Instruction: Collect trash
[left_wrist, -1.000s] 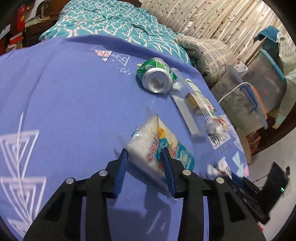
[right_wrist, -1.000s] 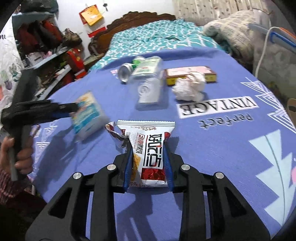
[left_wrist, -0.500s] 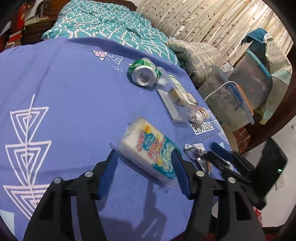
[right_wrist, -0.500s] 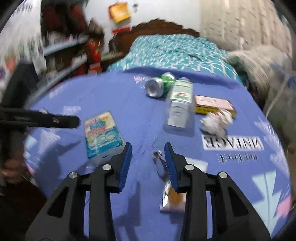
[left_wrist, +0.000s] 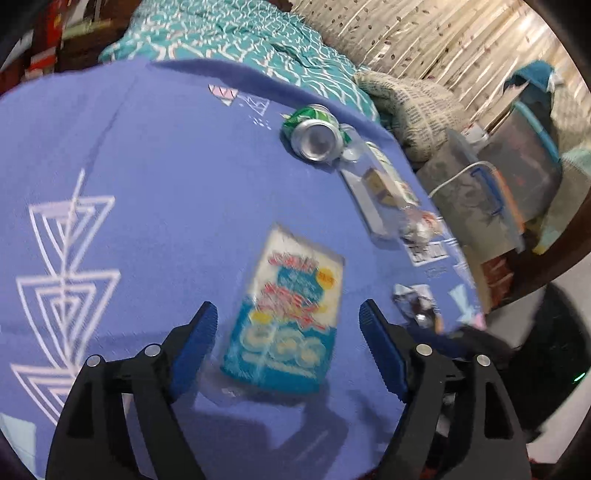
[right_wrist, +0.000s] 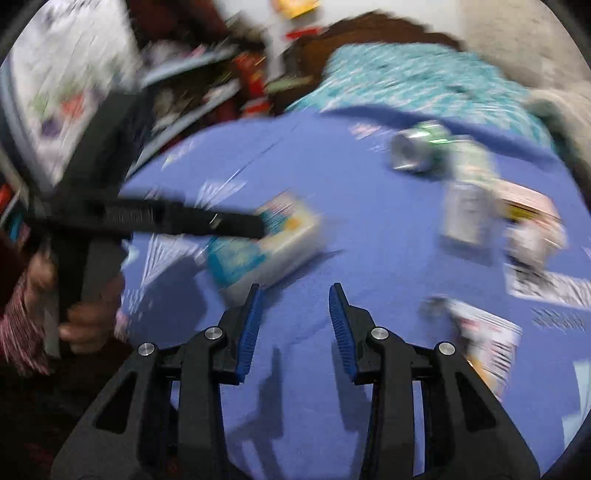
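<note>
A white and blue packet (left_wrist: 288, 317) lies flat on the blue cloth (left_wrist: 166, 203). My left gripper (left_wrist: 286, 310) straddles it with its jaws opening wide, and the pads stand clear of it. My right gripper (right_wrist: 294, 291) hangs over bare cloth, its jaws opening with nothing between them. A red and white snack wrapper (right_wrist: 487, 339) lies to its right; the packet (right_wrist: 266, 243) lies ahead to its left. Farther back lie a green can (left_wrist: 314, 129), a clear bottle (left_wrist: 376, 192) and a crumpled paper ball (left_wrist: 421, 225).
A pink and yellow box (right_wrist: 524, 203) lies behind the bottle. A bed with a teal cover (left_wrist: 240, 40) and a pillow (left_wrist: 413, 103) stand beyond the cloth. Plastic storage bins (left_wrist: 517, 177) stand at the right, cluttered shelves (right_wrist: 221, 74) at the left. A hand (right_wrist: 85, 317) holds the left tool.
My left jaws spread and let go of the packet, which now lies flat on the cloth. My right gripper released the snack wrapper and swung left; the wrapper lies to its right.
</note>
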